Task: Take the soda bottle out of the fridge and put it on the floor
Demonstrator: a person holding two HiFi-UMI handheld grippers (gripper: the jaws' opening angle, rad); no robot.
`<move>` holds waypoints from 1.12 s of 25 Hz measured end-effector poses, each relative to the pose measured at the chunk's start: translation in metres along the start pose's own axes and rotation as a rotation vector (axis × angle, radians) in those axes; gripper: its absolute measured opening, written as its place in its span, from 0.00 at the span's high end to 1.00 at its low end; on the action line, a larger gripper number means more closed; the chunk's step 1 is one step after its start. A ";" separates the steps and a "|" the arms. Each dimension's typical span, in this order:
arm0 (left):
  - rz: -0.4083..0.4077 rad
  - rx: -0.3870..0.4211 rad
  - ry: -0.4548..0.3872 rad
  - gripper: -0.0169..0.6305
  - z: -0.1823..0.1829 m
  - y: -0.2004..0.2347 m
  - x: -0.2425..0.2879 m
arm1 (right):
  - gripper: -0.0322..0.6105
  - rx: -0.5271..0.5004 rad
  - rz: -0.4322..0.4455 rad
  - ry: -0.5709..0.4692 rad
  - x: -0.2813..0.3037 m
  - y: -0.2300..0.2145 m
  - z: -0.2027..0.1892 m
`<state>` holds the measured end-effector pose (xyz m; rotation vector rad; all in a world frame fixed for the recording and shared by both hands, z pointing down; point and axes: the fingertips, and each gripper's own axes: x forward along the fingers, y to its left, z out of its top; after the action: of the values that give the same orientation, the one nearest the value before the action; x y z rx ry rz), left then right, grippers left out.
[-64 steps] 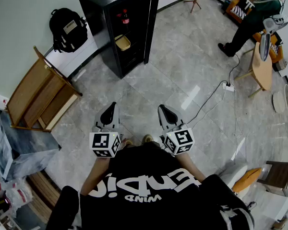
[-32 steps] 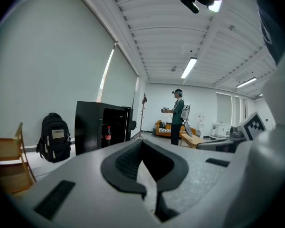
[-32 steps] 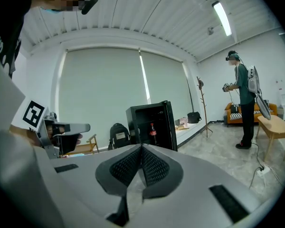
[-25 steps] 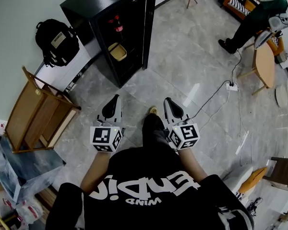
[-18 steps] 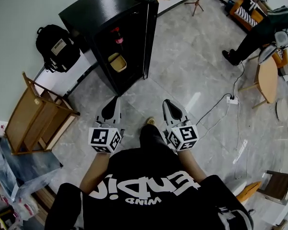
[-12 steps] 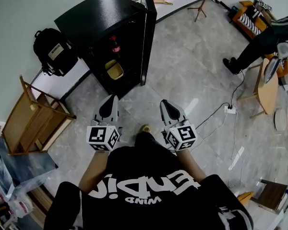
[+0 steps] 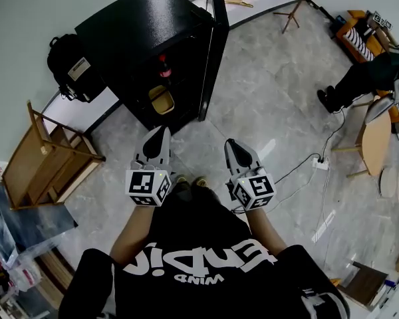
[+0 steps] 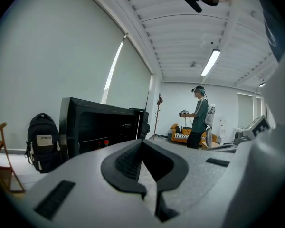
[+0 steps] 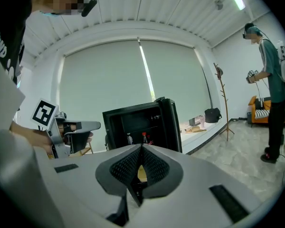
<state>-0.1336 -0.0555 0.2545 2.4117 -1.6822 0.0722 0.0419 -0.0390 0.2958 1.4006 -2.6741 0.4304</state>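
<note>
The black fridge (image 7: 143, 35) stands against the wall with its door (image 7: 215, 45) swung open. On an inner shelf stands the soda bottle (image 7: 165, 68) with a red cap, and a yellow container (image 7: 161, 100) sits on a shelf below it. In the right gripper view the bottle's red cap (image 9: 144, 137) shows inside the fridge (image 9: 156, 120). My left gripper (image 7: 158, 138) and right gripper (image 7: 231, 150) are held side by side, pointing at the fridge from a short way off. Both are shut with nothing in them. The left gripper (image 8: 142, 144) faces the fridge front (image 8: 99, 127).
A black backpack (image 7: 70, 65) leans on the wall left of the fridge. A wooden frame (image 7: 43, 158) stands at the left. A cable with a power strip (image 7: 319, 165) lies on the floor at the right, near a seated person (image 7: 366, 75) and a small round table (image 7: 376, 135).
I have walked closer to the fridge, which now sits nearer the grippers in the head view. Both grippers stayed shut and empty in front of me.
</note>
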 end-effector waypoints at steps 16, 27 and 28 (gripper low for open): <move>-0.065 0.030 0.054 0.96 -0.009 0.046 0.054 | 0.91 0.010 -0.061 0.017 0.056 0.005 0.001; 0.027 0.042 0.034 0.96 -0.049 0.062 0.094 | 0.91 0.028 -0.039 -0.005 0.097 -0.023 -0.030; 0.035 0.044 0.032 0.96 -0.054 0.065 0.097 | 0.91 0.030 -0.037 -0.009 0.100 -0.026 -0.034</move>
<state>-0.1557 -0.1564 0.3310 2.3995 -1.7272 0.1541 0.0042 -0.1226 0.3551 1.4611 -2.6547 0.4640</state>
